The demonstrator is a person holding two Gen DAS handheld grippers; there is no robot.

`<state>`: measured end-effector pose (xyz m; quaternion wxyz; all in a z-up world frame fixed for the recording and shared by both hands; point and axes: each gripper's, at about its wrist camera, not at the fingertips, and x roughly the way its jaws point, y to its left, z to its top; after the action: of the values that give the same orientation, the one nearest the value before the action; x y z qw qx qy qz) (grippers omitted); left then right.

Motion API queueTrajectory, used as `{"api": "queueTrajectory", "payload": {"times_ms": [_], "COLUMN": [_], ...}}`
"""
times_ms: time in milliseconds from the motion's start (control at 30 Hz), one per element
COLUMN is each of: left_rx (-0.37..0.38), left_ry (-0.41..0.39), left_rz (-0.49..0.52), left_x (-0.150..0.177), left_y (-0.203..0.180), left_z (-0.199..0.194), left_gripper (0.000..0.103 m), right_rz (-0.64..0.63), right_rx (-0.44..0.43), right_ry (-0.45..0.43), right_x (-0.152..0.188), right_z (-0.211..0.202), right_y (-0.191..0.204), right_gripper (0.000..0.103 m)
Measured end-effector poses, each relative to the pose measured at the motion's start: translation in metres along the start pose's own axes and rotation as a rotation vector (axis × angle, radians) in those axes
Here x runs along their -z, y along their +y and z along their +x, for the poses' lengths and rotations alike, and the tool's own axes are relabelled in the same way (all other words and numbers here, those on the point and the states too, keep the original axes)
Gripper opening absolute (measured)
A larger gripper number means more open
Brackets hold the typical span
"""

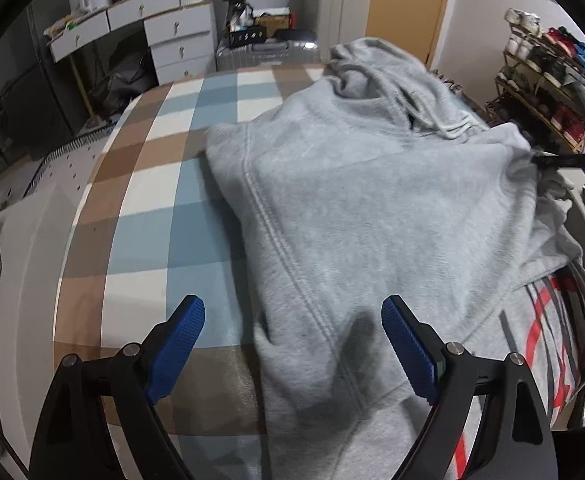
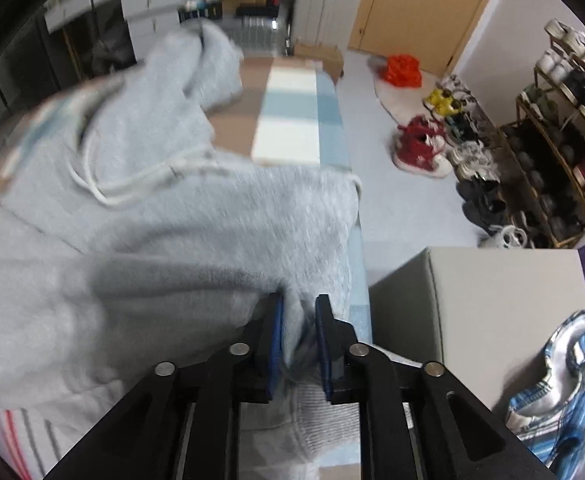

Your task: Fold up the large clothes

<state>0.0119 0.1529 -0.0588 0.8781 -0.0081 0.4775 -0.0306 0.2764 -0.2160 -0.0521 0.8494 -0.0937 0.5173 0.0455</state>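
Right gripper (image 2: 297, 334): jaws narrowly parted, a fold of grey fabric seen between the blue pads; whether it is pinched or already slack cannot be told, the view being blurred. Left gripper (image 1: 292, 344): jaws spread wide, nothing held, hung just above the near part of the garment. One grey hoodie (image 1: 364, 208) is noted, laid on a bed with a checked cover (image 1: 144, 208) in blue, brown and white; its hood and two drawstrings (image 1: 424, 116) lie at the far end, and one side appears already turned in over the body. The step in hand is judged to be the side or sleeve fold at the right edge, at the point of set-down. Next, the right jaws would need to come clear of the cloth without dragging it, and the hem end would need to be taken by both grippers for the lengthwise fold. Counted beyond: one shoe rack (image 2: 556, 152), one grey box (image 2: 504, 320) beside the bed, one white desk with drawers (image 1: 172, 36)
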Motion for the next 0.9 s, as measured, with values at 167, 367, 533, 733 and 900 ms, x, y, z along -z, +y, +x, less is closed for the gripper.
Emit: {"api": "queueTrajectory", "payload": {"times_ms": [167, 367, 533, 733, 900], "left_rx": [0.064, -0.002, -0.048, 0.037, 0.008], "left_ry": [0.007, 0.053, 0.078, 0.039, 0.077], "left_rz": [-0.017, 0.115, 0.112, -0.006, 0.027], "left_x": [0.003, 0.016, 0.022, 0.018, 0.02], "left_y": [-0.001, -0.025, -0.017, 0.002, -0.005], "left_z": [-0.004, 0.006, 0.012, -0.005, 0.01], "left_gripper": [0.088, 0.088, 0.088, 0.088, 0.088], "right_rz": [0.003, -0.192, -0.44, -0.446, -0.477], "right_rx": [-0.136, -0.211, -0.032, -0.047, -0.05], "right_ry": [-0.217, -0.134, -0.036, -0.031, -0.044], "right_x": [0.016, 0.057, 0.091, 0.09, 0.095], "right_z": [-0.065, -0.06, -0.018, -0.01, -0.018], "right_y": [0.005, 0.056, 0.088, 0.084, 0.097], "right_gripper": [0.103, 0.103, 0.101, 0.084, 0.025]}}
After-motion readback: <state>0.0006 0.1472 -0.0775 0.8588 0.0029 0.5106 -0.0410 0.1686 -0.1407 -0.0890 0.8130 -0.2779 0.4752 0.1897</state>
